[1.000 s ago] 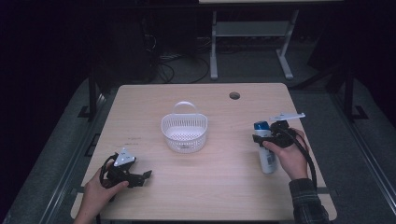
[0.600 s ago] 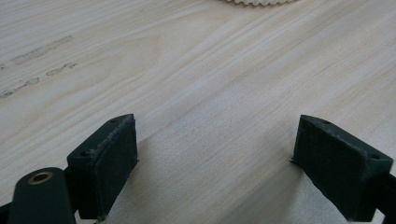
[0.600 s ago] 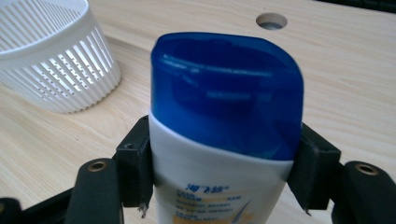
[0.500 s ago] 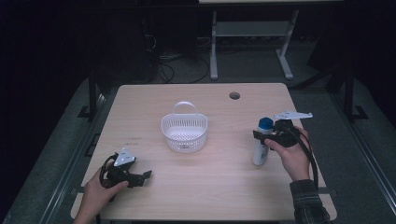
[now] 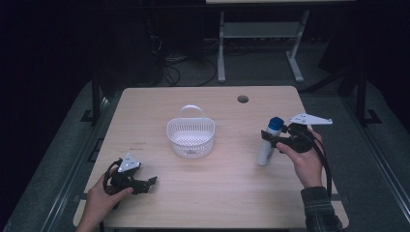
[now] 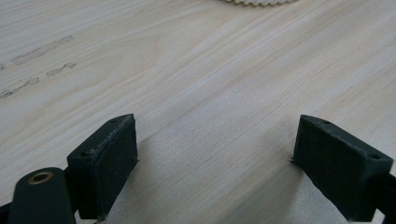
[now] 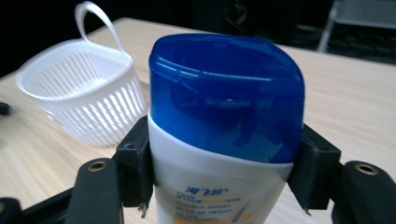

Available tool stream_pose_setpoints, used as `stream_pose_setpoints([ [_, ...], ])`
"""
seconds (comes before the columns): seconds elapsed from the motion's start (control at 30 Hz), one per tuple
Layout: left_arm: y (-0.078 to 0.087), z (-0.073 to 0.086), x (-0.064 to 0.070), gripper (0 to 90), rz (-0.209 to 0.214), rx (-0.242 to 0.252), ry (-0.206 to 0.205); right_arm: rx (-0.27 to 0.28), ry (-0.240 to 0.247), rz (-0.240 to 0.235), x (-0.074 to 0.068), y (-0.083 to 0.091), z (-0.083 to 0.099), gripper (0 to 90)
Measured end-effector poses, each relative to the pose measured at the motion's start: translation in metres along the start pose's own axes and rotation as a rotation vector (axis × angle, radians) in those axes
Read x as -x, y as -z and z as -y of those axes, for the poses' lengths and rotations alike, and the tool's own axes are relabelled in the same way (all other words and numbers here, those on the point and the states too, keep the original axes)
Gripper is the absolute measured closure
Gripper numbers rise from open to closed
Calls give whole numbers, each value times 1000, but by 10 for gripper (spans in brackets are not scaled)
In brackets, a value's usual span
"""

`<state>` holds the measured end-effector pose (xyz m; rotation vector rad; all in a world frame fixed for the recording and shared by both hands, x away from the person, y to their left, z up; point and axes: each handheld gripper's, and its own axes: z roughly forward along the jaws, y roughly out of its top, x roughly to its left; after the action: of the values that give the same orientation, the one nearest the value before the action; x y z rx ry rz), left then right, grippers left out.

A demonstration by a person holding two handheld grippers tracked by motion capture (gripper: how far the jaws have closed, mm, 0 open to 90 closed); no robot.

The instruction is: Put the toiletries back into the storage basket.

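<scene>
Bottle (image 5: 267, 145), white with blue cap (image 7: 226, 95), upright on right side of worktop (image 5: 217, 203), base apparently touching the wood. Clamped just below cap between jaws of right tongs (image 5: 273, 137), held by right hand (image 5: 302, 157); grey plate on top. White basket (image 5: 190, 136) with looped handle near worktop centre, well apart from bottle, to its left. Left tongs (image 5: 147, 182) low over near-left corner, in left hand (image 5: 104, 195), jaws spread wide over bare wood, nothing between. Round hole (image 5: 242, 99) at far edge.
</scene>
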<state>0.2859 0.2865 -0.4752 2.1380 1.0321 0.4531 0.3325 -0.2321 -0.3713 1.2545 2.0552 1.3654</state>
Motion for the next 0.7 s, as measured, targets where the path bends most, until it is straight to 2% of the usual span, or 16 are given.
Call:
stream_pose_setpoints([
  [0.2, 0, 0, 0, 129, 0, 0, 0, 58, 14, -57, -3, 3, -2, 348],
  [0.7, 0, 0, 0, 128, 0, 0, 0, 72, 61, -98, -20, -2, -17, 347],
])
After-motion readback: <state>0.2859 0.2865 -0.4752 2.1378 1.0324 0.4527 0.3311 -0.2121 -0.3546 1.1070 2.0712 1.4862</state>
